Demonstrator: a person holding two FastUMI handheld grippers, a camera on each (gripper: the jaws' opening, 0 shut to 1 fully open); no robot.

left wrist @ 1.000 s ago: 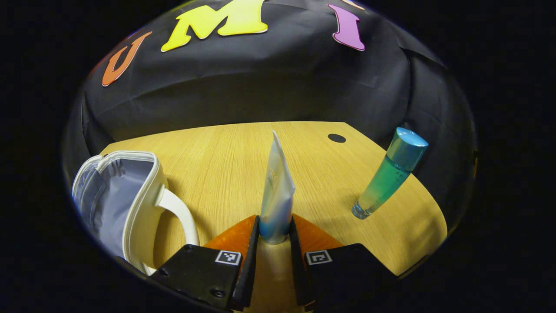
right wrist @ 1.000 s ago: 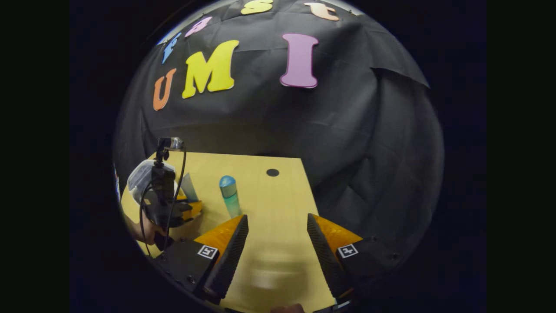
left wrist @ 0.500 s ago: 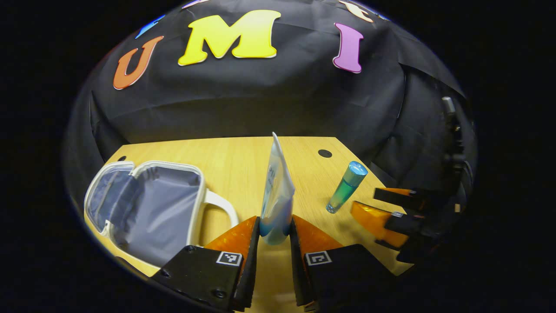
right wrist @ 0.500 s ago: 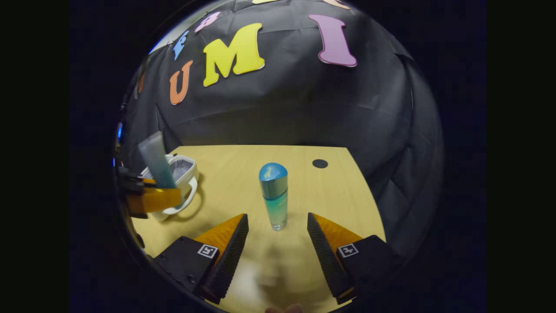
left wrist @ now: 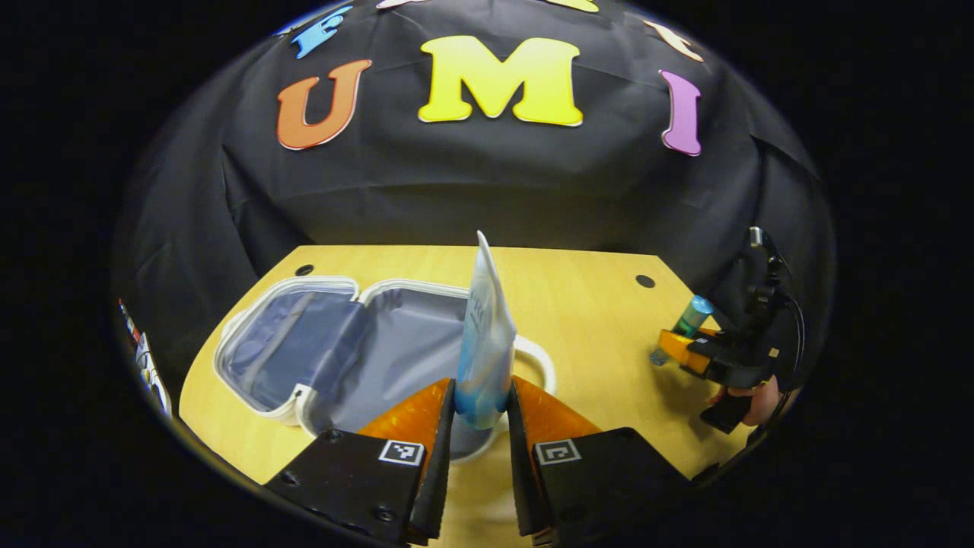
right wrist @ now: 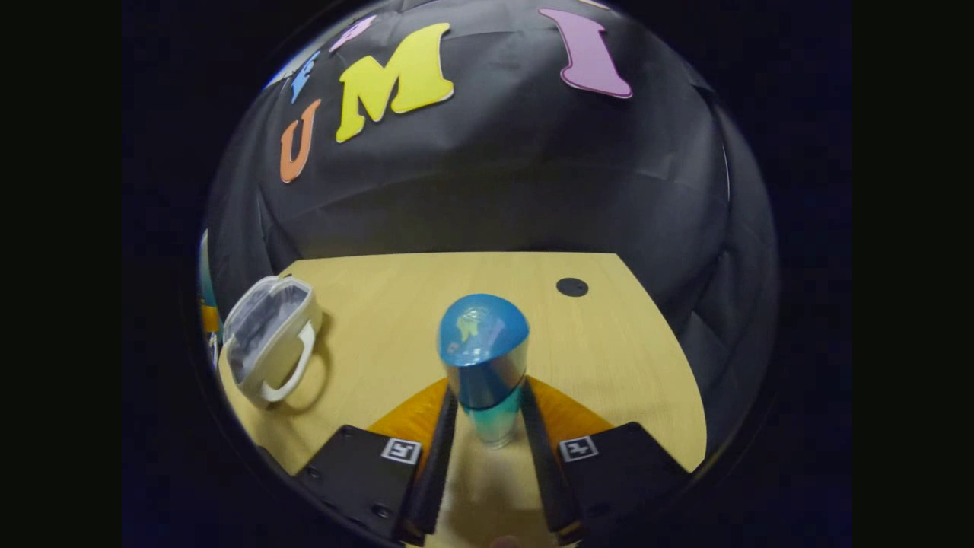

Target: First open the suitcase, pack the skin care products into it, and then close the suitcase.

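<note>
gripping tube, bottle, suitcase open

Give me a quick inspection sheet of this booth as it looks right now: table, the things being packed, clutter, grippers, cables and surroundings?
Surface: light wooden table with small round dark holes.
Job's things: white soft suitcase with grey lining lies open on the table; white-and-blue squeeze tube stands upright in the left gripper; teal bottle with rounded blue cap stands between the right gripper's fingers.
Clutter: nothing seen.
Grippers: left gripper is shut on the tube, in front of the open suitcase; right gripper is closed around the bottle, with a hand holding it.
Cables: black cable loops by the right gripper.
Surroundings: black cloth wall.
</note>
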